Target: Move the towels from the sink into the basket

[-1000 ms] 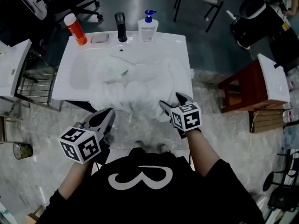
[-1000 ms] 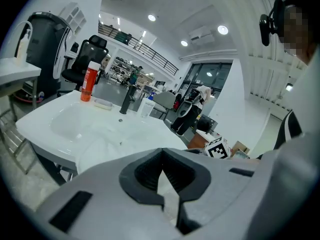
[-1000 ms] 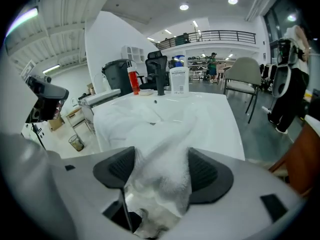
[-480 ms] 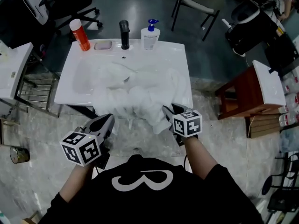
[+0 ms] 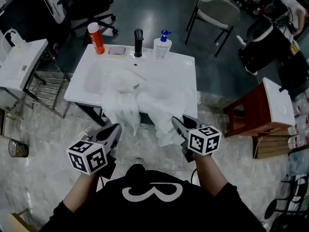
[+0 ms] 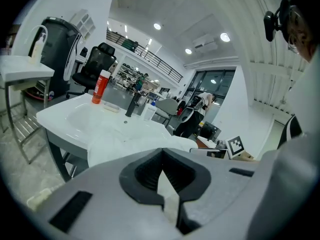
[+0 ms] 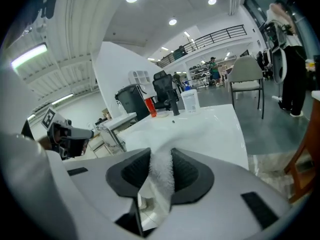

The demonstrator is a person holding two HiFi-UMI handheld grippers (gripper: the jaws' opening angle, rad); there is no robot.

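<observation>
Nearest the camera, the person's hands hold both grippers out over the pale mottled floor [image 5: 43, 124], just short of the sink [image 5: 186, 66]. The left gripper [image 5: 116, 128] has its jaws brought together at the tips with nothing between them, and it hangs just beside the draped towel [image 5: 123, 112] that droops over the sink's front edge. The right gripper [image 5: 176, 123] has just been closing its jaws, and they now pinch a fold of the held towel [image 5: 164, 127] — in the right gripper view the fluffy white cloth fills the gap between the pads. From there the cloth runs up over the front rim into the basin, where it joins the heaped towels [image 5: 120, 81], which lie crumpled towards the left. Along the back rim stand, from left to right, an orange bottle [image 5: 96, 37], a small soap dish [image 5: 117, 50], a black faucet [image 5: 138, 36] and a pump dispenser [image 5: 162, 45]. To the right of the sink is a wooden stand with a white top [image 5: 270, 100] — well apart from the towels. Beyond the sink, on the dark floor, sits a chair [image 5: 219, 11].
</observation>
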